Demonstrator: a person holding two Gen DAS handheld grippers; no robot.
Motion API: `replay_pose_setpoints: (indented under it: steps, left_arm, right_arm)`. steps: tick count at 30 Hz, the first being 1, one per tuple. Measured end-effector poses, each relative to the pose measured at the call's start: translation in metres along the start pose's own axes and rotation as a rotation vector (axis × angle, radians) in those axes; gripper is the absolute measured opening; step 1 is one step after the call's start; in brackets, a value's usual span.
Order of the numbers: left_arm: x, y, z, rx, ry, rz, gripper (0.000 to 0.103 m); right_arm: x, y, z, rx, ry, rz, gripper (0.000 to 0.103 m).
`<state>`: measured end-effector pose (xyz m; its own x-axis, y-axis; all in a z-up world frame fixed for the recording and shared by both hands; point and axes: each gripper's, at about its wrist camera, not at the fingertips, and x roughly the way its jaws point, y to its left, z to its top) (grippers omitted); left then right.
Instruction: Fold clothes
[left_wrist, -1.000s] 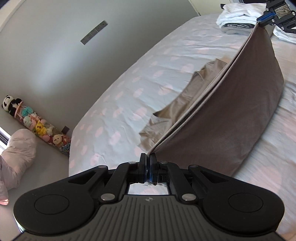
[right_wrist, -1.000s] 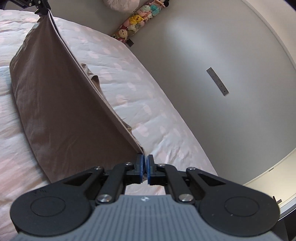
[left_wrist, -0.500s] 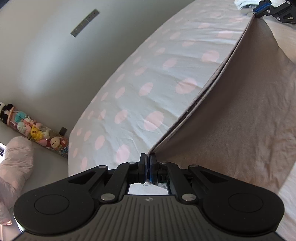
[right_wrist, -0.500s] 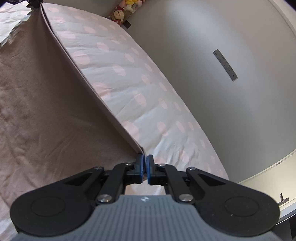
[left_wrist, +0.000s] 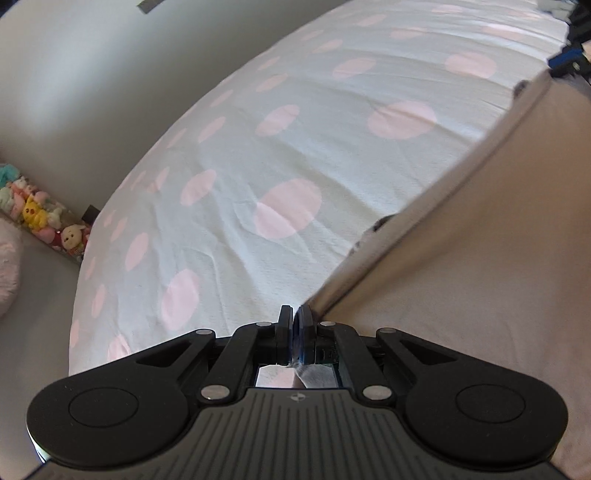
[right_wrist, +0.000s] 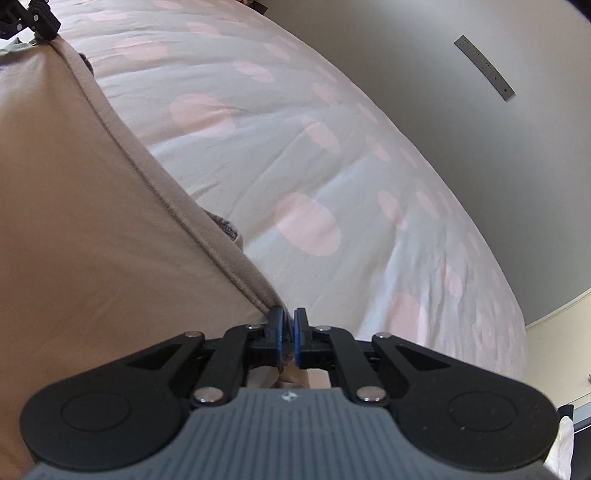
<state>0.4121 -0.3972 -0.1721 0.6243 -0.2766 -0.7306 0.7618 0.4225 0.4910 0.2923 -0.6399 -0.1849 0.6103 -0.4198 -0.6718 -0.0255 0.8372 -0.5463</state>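
Note:
A taupe-brown garment (left_wrist: 480, 251) is stretched between both grippers, low over the bed. My left gripper (left_wrist: 294, 314) is shut on one corner of its hemmed edge, the cloth running away to the upper right. My right gripper (right_wrist: 289, 318) is shut on the other corner of the same garment (right_wrist: 74, 229), which fills the left of the right wrist view. Each gripper shows small in the other's view: the right gripper (left_wrist: 570, 59) at top right, the left gripper (right_wrist: 37, 18) at top left. A bit of darker cloth peeks from under the hem.
The bed (left_wrist: 258, 147) has a pale sheet with pink dots and curves off toward a grey floor. A row of plush toys (left_wrist: 40, 221) lies along the wall at left. A grey wall strip (right_wrist: 484, 68) hangs at upper right.
Both grippers came down and across toward the bed, carrying the garment. The cloth that hung as a tall fold now lies low and close to the sheet. The stack of folded clothes left the view.

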Motion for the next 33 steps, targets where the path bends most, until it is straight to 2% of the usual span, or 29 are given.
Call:
replay_pose_setpoints:
  steps: [4, 8, 15, 21, 25, 28, 31, 33]
  left_arm:
    - [-0.007, 0.006, -0.002, -0.068, -0.017, 0.022, 0.003]
    - [-0.039, 0.014, -0.011, -0.149, -0.049, 0.037, 0.012]
    - [-0.123, -0.002, -0.059, -0.242, -0.079, -0.017, 0.012]
    - [-0.171, -0.041, -0.116, -0.346, -0.049, -0.079, 0.012]
    - [-0.188, -0.06, -0.138, -0.422, -0.059, -0.09, 0.012]
    - [-0.196, -0.071, -0.145, -0.475, -0.077, -0.082, 0.012]
    - [-0.193, -0.084, -0.143, -0.424, -0.088, -0.038, 0.012]
    - [-0.186, -0.088, -0.145, -0.431, -0.096, -0.039, 0.012]
  right_arm:
    - [-0.003, -0.007, -0.003, 0.093, -0.02, -0.011, 0.019]
    - [-0.03, -0.023, -0.007, 0.231, -0.043, 0.007, 0.021]
    - [-0.118, -0.01, -0.052, 0.452, -0.115, 0.091, 0.022]
    - [-0.182, 0.031, -0.102, 0.536, -0.132, 0.141, 0.022]
    - [-0.205, 0.058, -0.123, 0.525, -0.142, 0.161, 0.022]
    - [-0.212, 0.072, -0.136, 0.528, -0.163, 0.13, 0.022]
    - [-0.206, 0.078, -0.145, 0.526, -0.137, 0.141, 0.023]
    - [-0.199, 0.08, -0.148, 0.53, -0.112, 0.152, 0.023]
